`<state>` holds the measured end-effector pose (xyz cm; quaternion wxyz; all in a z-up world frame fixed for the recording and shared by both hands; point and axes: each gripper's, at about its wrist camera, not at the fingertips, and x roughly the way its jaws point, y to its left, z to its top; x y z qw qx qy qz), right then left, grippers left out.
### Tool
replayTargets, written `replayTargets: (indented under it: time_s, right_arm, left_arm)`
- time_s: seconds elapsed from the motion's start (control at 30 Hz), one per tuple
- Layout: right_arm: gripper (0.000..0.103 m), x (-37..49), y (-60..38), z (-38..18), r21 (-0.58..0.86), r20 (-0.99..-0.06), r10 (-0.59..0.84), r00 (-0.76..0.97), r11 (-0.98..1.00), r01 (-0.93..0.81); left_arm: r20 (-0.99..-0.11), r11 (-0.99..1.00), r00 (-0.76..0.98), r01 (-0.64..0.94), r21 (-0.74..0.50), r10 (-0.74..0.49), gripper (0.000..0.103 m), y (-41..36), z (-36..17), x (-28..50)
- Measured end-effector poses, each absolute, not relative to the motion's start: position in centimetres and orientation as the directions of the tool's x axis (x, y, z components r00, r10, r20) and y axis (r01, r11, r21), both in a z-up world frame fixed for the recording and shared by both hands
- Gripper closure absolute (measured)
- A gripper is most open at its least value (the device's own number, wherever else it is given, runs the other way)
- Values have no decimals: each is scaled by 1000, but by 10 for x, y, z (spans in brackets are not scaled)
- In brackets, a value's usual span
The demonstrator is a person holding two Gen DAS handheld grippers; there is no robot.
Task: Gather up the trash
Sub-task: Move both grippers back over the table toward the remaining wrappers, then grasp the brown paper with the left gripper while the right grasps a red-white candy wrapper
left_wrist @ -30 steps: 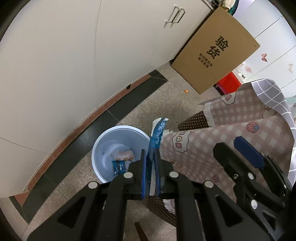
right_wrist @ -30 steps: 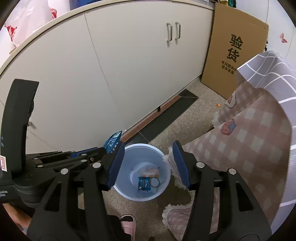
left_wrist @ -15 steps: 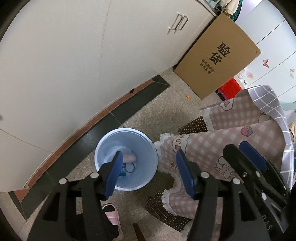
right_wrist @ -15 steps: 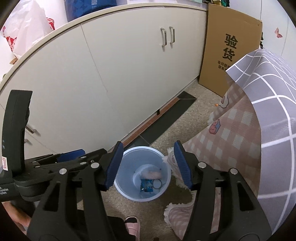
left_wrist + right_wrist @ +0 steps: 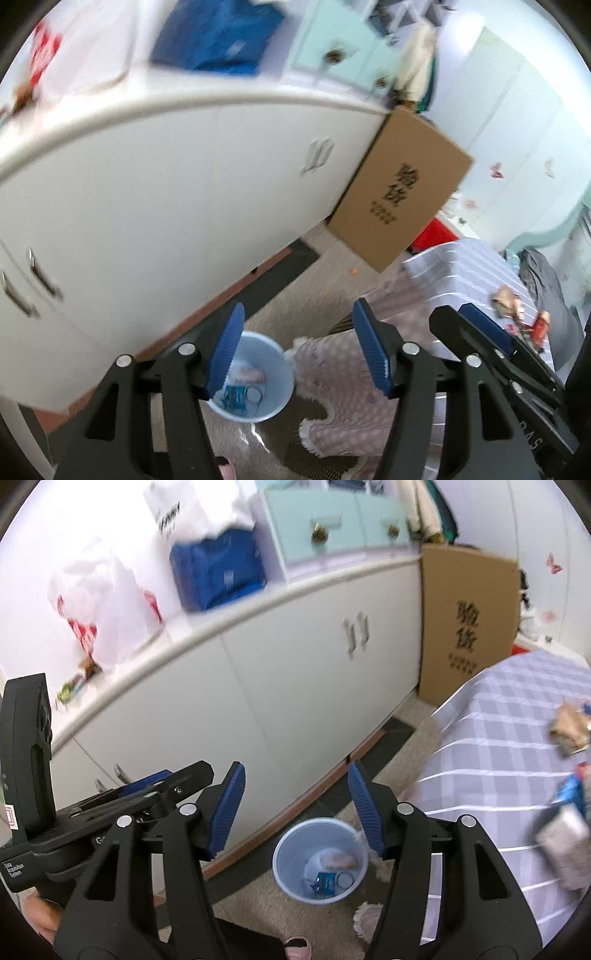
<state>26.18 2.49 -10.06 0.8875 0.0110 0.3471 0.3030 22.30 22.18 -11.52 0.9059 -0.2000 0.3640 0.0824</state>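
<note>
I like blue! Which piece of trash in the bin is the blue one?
The blue wrapper at the bottom of the light blue plastic bin. The pale pinkish piece lies behind it, and a clear ring-shaped thing beside it.

Bright, even indoor light, no harsh shadows. Heavy motion blur w/ fisheye bend at edges; only each tool looks sharp, esp. nearby.

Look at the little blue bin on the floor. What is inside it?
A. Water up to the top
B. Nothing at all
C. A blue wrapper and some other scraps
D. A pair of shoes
C: the right wrist view looks straight down into the blue bin, and a blue wrapper lies at the bottom beside a pale pinkish scrap.
</note>
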Motion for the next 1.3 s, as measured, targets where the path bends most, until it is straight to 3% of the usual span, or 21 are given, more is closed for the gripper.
replayTargets:
  time_s: [0.27, 0.47, 0.67, 0.93, 1.17, 1.2, 1.3]
  right_arm:
    - [45, 259, -100, -57, 159, -554, 400, 730, 912, -378]
    - [45, 276, -215, -62, 185, -593, 273, 757, 962, -202]
    - [45, 294, -278, -74, 184, -630, 195, 752, 978, -99]
    - [44, 320, -300, -76, 188, -617, 190, 764, 978, -92]
    - [34, 342, -315, -69, 157, -616, 128, 778, 987, -39]
    - [30, 343, -318, -70, 160, -619, 124, 776, 987, -30]
    - [27, 346, -324, -77, 166, -632, 103, 768, 986, 4]
  left_arm:
    - [-664, 954, 726, -40, -297, -176, 41, 106, -73, 260]
    - [-696, 955, 661, 124, -268, -281, 41, 11, -75, 292]
    - [-751, 955, 590, 182, -235, -297, 41, -42, -90, 329]
    - [-770, 956, 567, 204, -211, -291, 41, -68, -98, 380]
    - [-792, 956, 553, 263, -129, -258, 42, -91, -113, 413]
    - [-795, 953, 546, 273, -131, -265, 43, -92, -116, 415]
    - [-814, 947, 514, 296, -128, -271, 75, -97, -125, 421]
